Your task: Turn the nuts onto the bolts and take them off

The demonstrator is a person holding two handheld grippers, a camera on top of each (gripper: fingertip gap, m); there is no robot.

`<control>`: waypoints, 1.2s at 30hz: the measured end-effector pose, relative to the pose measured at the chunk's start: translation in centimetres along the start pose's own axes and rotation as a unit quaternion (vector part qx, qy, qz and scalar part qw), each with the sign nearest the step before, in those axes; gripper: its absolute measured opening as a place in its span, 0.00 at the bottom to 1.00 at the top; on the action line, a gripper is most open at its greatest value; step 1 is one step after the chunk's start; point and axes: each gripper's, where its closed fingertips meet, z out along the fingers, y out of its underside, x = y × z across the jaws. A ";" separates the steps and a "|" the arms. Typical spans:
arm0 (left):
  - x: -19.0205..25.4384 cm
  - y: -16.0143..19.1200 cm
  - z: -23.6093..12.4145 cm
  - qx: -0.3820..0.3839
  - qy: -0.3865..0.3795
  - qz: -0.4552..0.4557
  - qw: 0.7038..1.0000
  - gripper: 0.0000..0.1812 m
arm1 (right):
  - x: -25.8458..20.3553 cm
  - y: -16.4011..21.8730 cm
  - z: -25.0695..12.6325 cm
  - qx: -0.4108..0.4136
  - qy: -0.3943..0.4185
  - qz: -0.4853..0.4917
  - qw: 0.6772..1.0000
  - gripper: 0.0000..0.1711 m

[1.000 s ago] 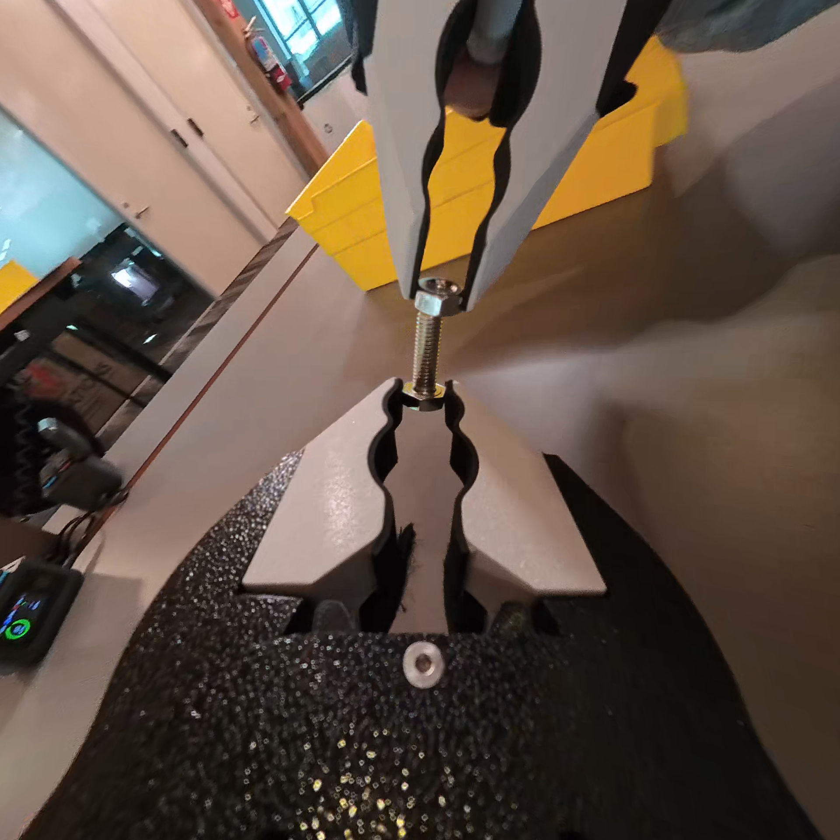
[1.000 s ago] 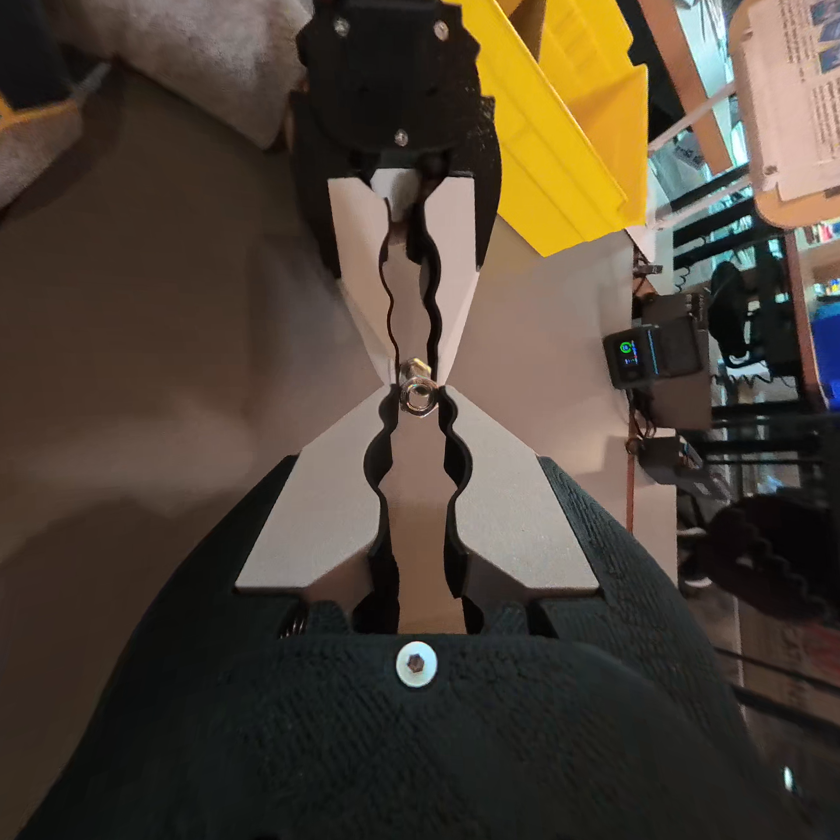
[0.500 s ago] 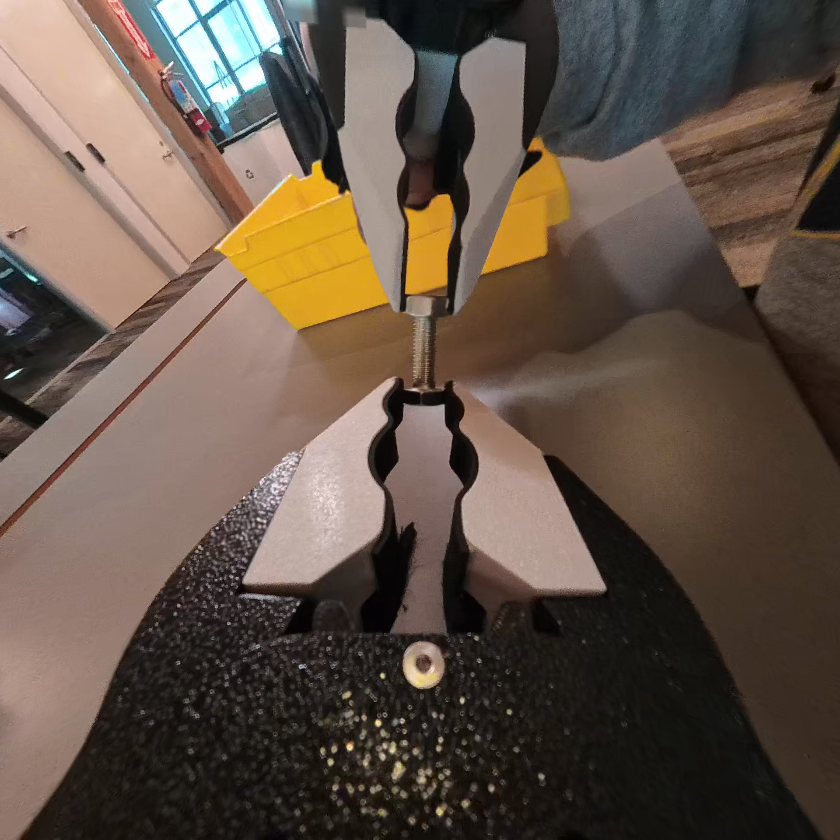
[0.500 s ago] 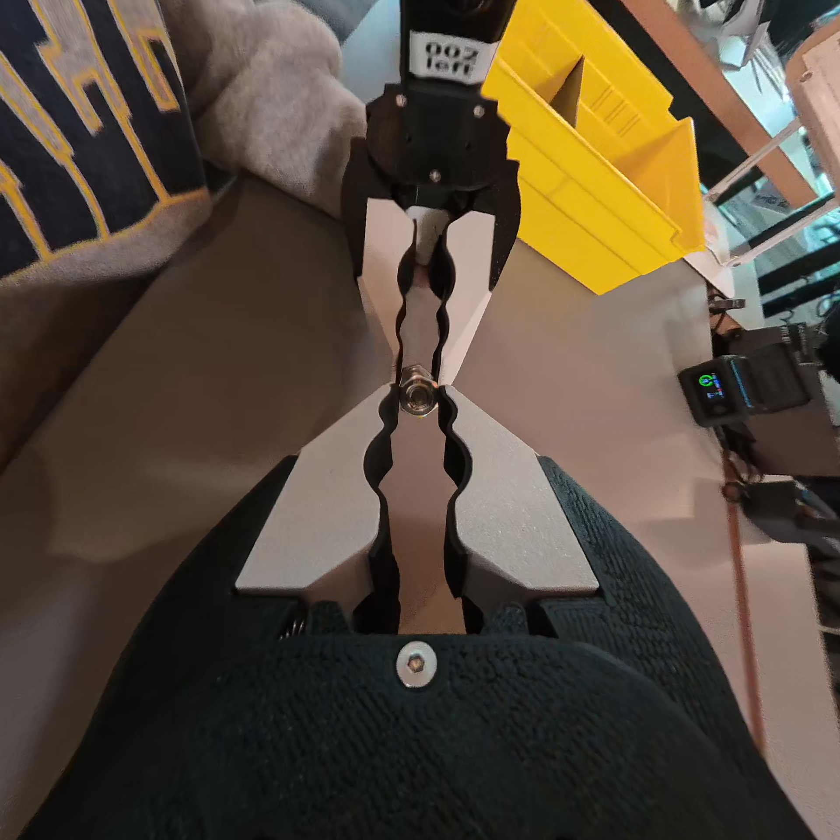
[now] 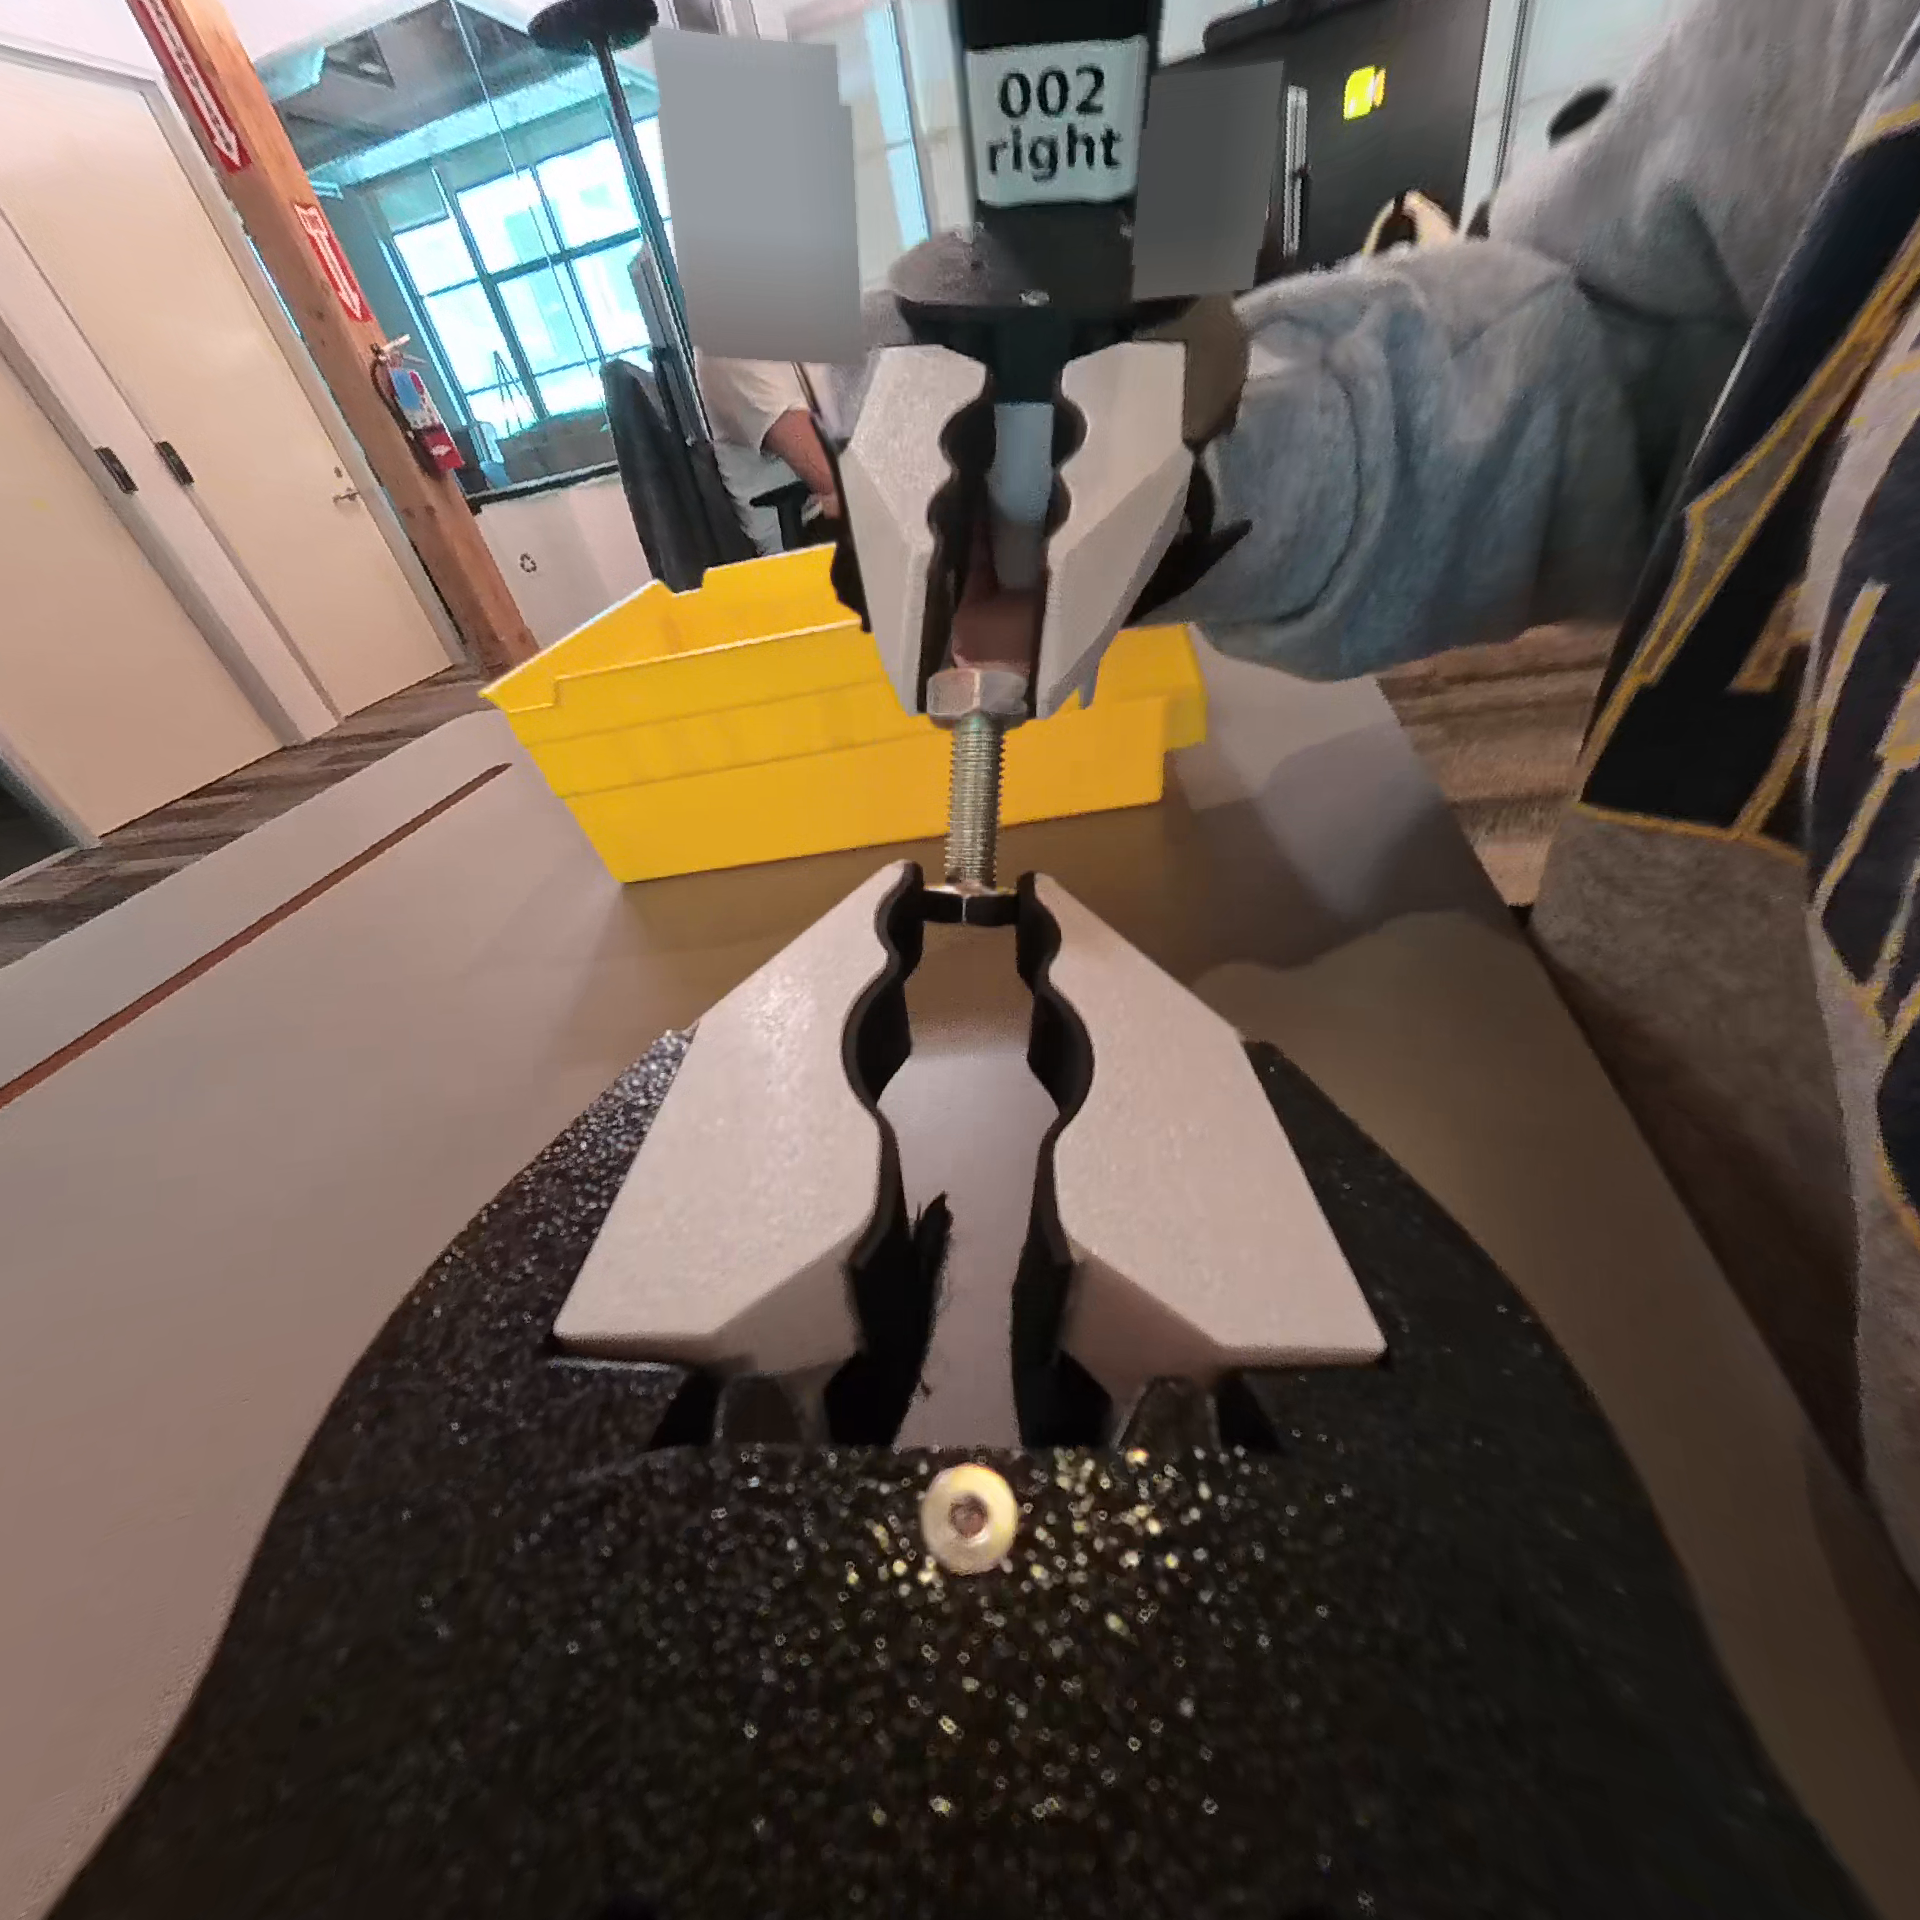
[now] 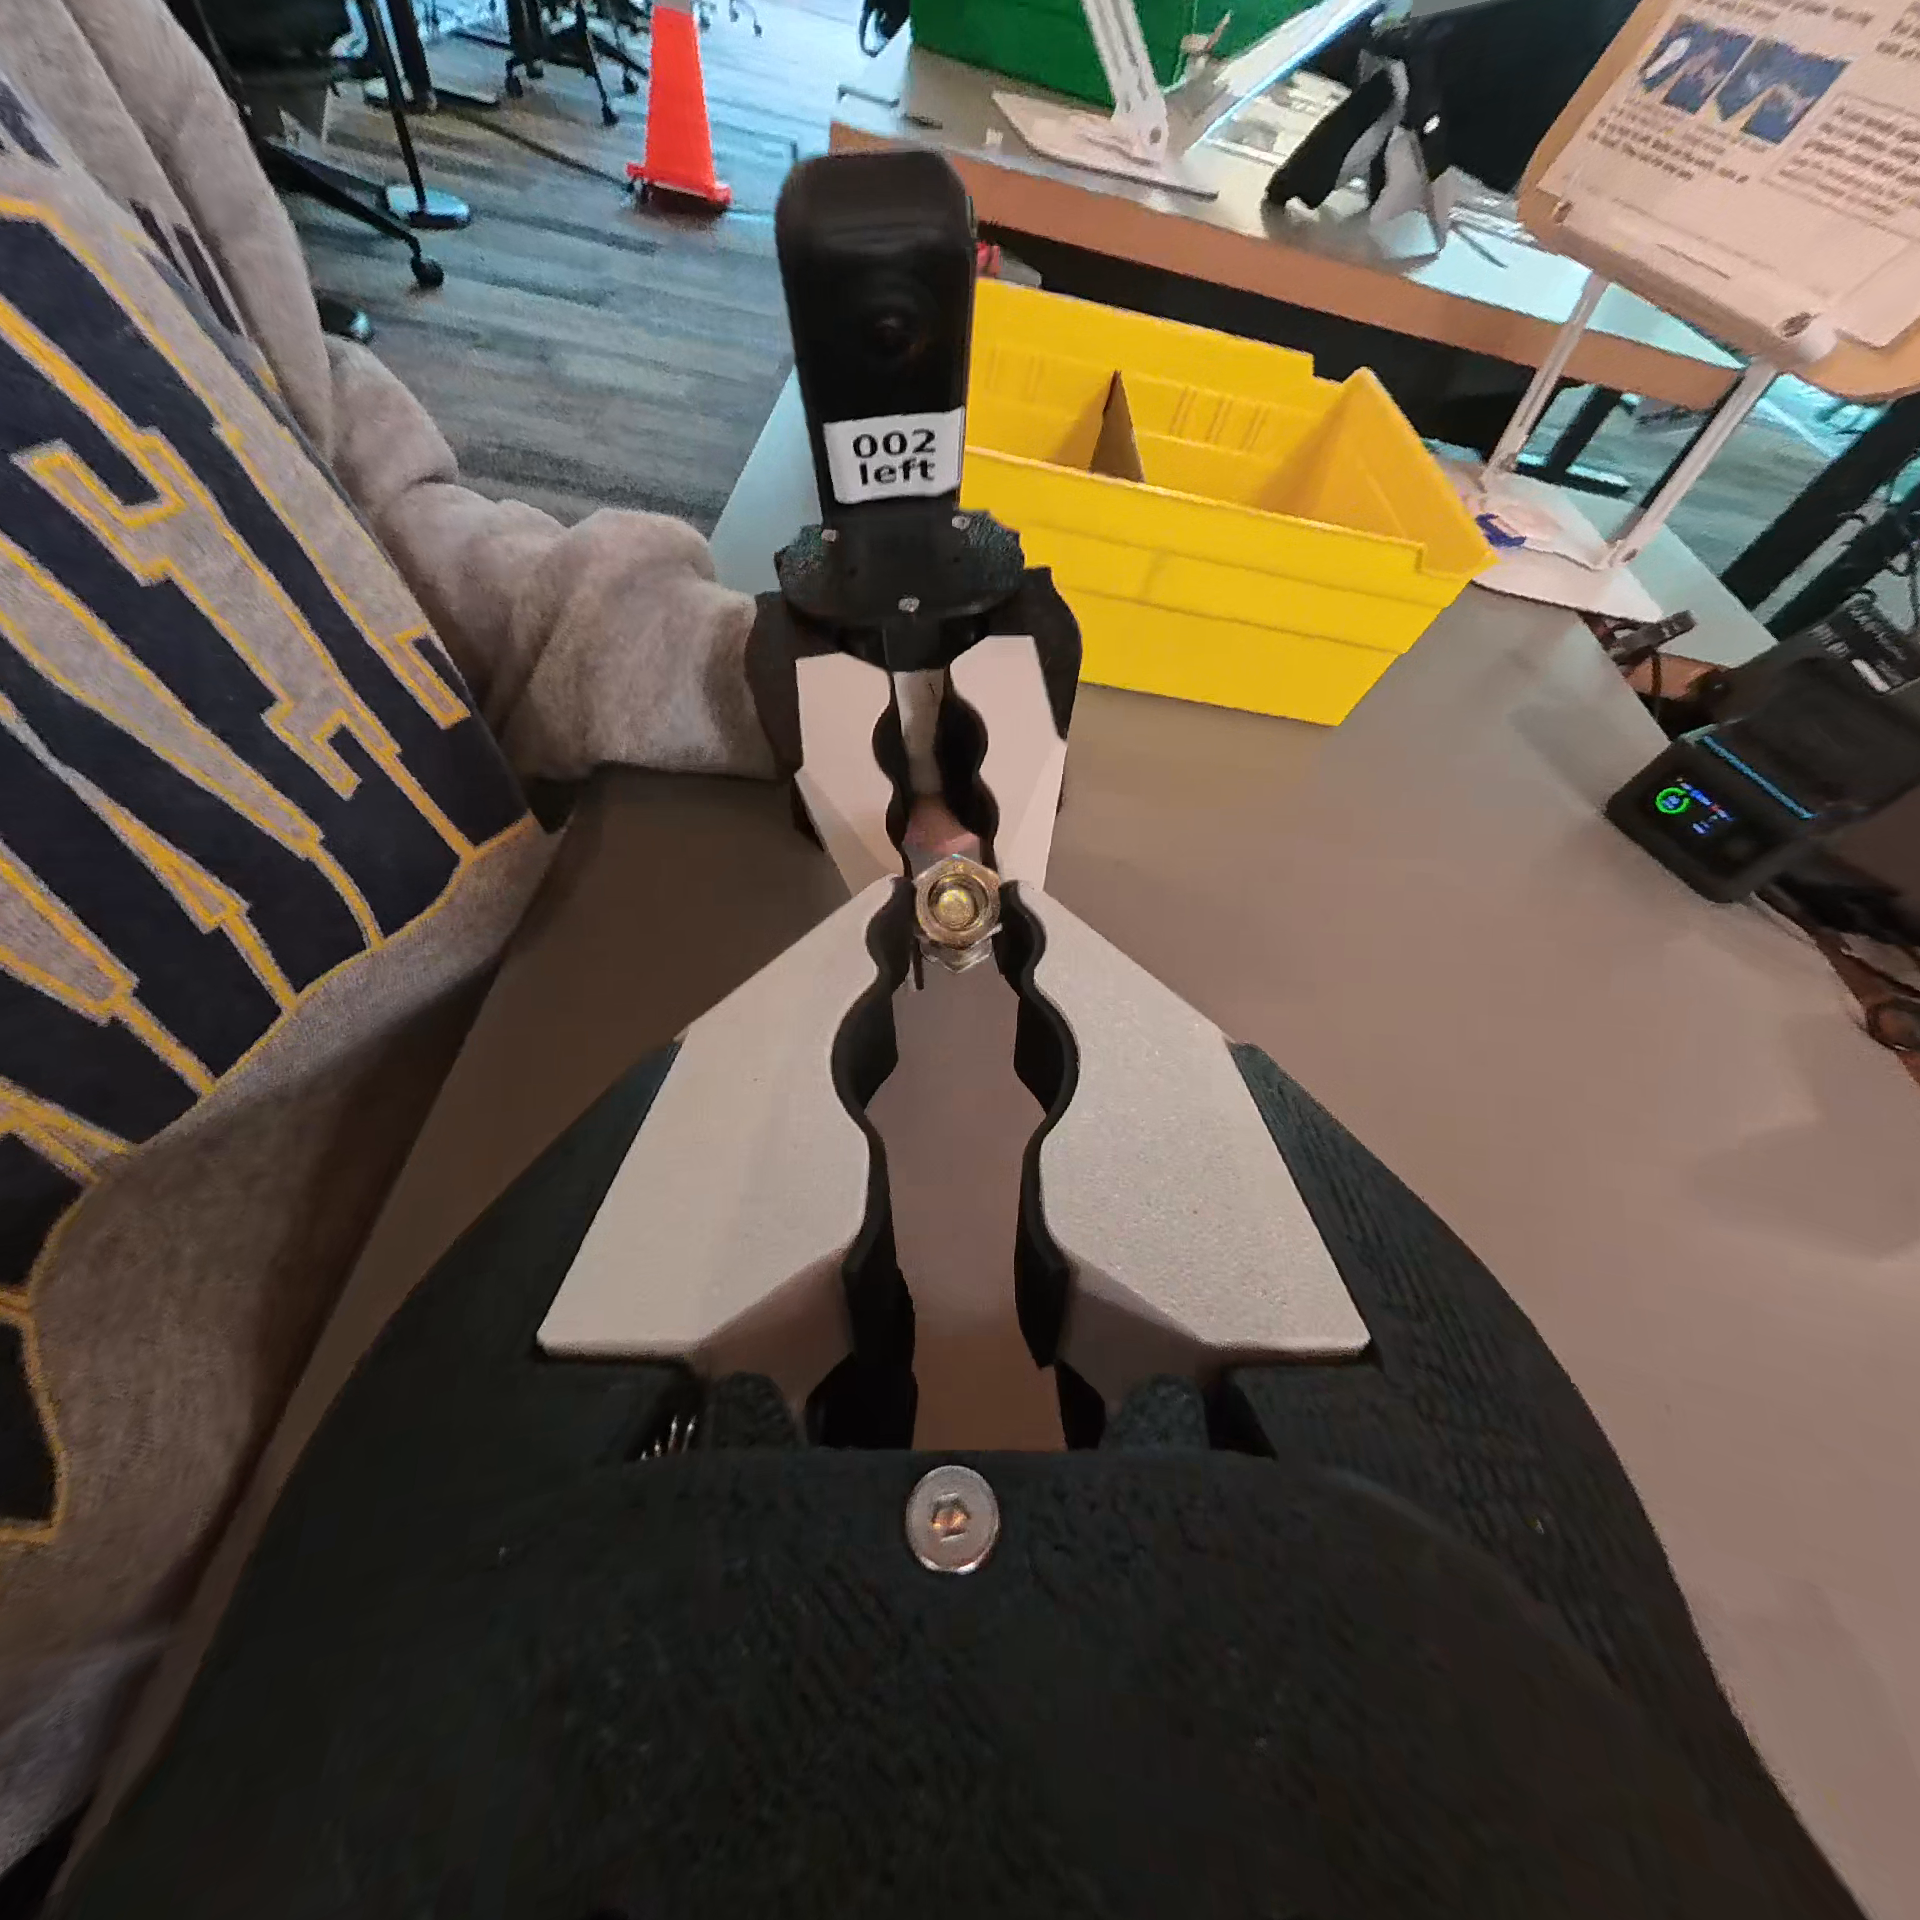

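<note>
A steel bolt (image 5: 974, 800) spans the gap between my two grippers, above the grey table (image 5: 312, 1039). My left gripper (image 5: 966, 896) is shut on the thin hex head at the near end of the bolt. My right gripper (image 5: 977, 698) faces it from above and is shut on the hex nut (image 5: 975, 698) at the far end of the thread. In the right wrist view my right gripper (image 6: 954, 920) pinches the nut (image 6: 954, 906), with the bolt's end showing in its middle. The left gripper (image 6: 940, 862) meets it tip to tip there.
A yellow bin (image 5: 831, 769) stands on the table just behind the grippers; the right wrist view (image 6: 1226, 582) shows a divider in it. A small black device with a lit screen (image 6: 1745, 810) sits at the table's right edge. The person's grey sleeve (image 5: 1455, 468) and torso are close by.
Both grippers have rolled and tilted together, so the room now stands level in both views. The bolt stays gripped at both ends.
</note>
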 end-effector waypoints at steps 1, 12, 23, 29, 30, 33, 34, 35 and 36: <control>-0.2 -0.3 -0.1 0.009 -0.003 -0.010 1.000 0.09 | 0.2 -0.3 0.0 0.005 0.013 0.004 1.000 0.09; -3.3 -0.3 -0.1 0.006 -0.131 -0.009 0.991 0.09 | 3.5 -0.6 0.5 -0.014 0.222 0.135 0.966 0.09; -3.7 0.6 0.2 -0.059 -0.190 0.102 0.975 0.09 | 3.6 0.9 -0.2 -0.060 0.258 0.231 0.936 0.09; -2.1 -0.7 0.2 0.019 -0.096 0.011 0.995 0.09 | 2.2 -0.8 0.0 -0.037 0.161 0.160 0.973 0.09; -1.4 -1.0 0.2 0.032 -0.068 -0.002 0.997 0.09 | 1.6 -1.1 -0.2 -0.040 0.126 0.142 0.981 0.09; 0.9 -1.8 0.6 0.061 0.029 -0.054 0.996 0.09 | -0.4 -1.6 -0.8 -0.052 0.015 0.118 0.991 0.09; 1.4 -1.9 0.7 0.061 0.054 -0.070 0.994 0.09 | -0.8 -1.6 -1.0 -0.060 -0.013 0.116 0.991 0.09; 1.8 -1.8 0.8 0.059 0.071 -0.080 0.992 0.09 | -1.1 -1.5 -1.2 -0.072 -0.036 0.117 0.990 0.09; 2.1 -1.7 0.9 0.054 0.082 -0.085 0.992 0.09 | -1.3 -1.3 -1.3 -0.087 -0.053 0.120 0.988 0.09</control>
